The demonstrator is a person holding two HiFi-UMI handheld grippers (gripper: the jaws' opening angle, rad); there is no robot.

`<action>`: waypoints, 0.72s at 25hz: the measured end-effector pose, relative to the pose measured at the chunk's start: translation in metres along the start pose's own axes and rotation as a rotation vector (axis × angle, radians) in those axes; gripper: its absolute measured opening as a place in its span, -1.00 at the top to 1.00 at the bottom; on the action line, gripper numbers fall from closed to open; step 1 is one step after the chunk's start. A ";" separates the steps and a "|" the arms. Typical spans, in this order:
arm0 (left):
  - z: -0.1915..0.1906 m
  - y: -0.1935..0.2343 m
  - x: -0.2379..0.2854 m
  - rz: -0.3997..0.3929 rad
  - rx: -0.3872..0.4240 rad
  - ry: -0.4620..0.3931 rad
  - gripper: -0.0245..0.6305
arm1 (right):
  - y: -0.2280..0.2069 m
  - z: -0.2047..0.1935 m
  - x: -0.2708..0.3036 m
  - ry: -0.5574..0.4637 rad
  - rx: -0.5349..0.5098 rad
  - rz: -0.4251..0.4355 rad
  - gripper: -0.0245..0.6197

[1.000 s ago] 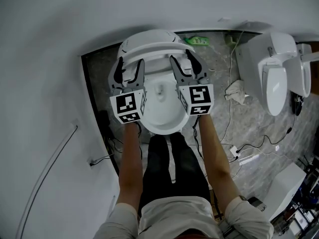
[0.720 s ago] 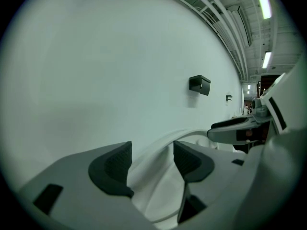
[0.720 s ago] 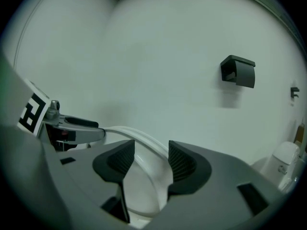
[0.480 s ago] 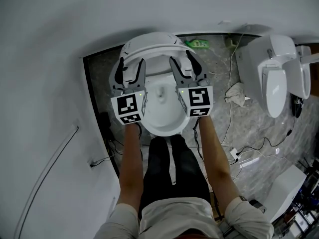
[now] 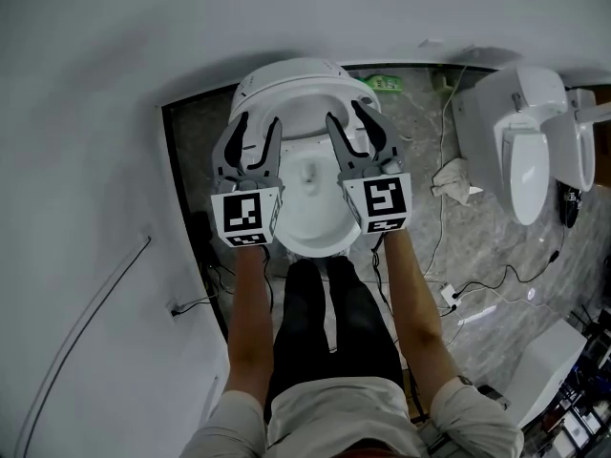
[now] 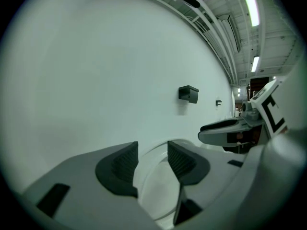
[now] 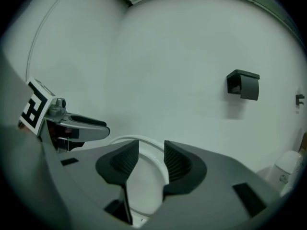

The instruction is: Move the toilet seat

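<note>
Gripping the toilet seat [image 5: 296, 86] at upper centre of the head view: left gripper [image 5: 256, 127] on its left rim, right gripper [image 5: 347, 114] on its right, jaws just drawn in onto it. Print on green packet [image 5: 380, 79] too small to read. Only in gripper views: black wall holder [image 7: 243, 84]. Only from the head: second toilet [image 5: 530, 141], far right.
</note>
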State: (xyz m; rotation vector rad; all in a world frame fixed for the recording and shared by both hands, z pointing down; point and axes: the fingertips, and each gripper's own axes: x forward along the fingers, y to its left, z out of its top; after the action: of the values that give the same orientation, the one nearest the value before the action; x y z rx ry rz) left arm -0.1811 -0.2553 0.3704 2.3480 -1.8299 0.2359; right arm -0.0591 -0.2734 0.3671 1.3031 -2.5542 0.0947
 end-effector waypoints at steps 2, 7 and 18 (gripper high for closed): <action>0.005 -0.005 -0.007 -0.014 0.013 -0.016 0.35 | 0.002 0.002 -0.008 -0.010 -0.006 0.000 0.40; 0.017 -0.013 -0.030 -0.016 0.011 -0.064 0.69 | 0.006 0.007 -0.033 -0.028 -0.014 -0.026 0.70; 0.010 -0.038 -0.091 -0.032 -0.007 -0.086 0.85 | 0.036 0.000 -0.095 -0.029 -0.010 0.006 0.86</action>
State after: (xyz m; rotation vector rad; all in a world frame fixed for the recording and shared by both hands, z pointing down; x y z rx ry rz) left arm -0.1656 -0.1620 0.3395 2.4159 -1.8257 0.1255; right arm -0.0348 -0.1772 0.3441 1.3026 -2.5800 0.0650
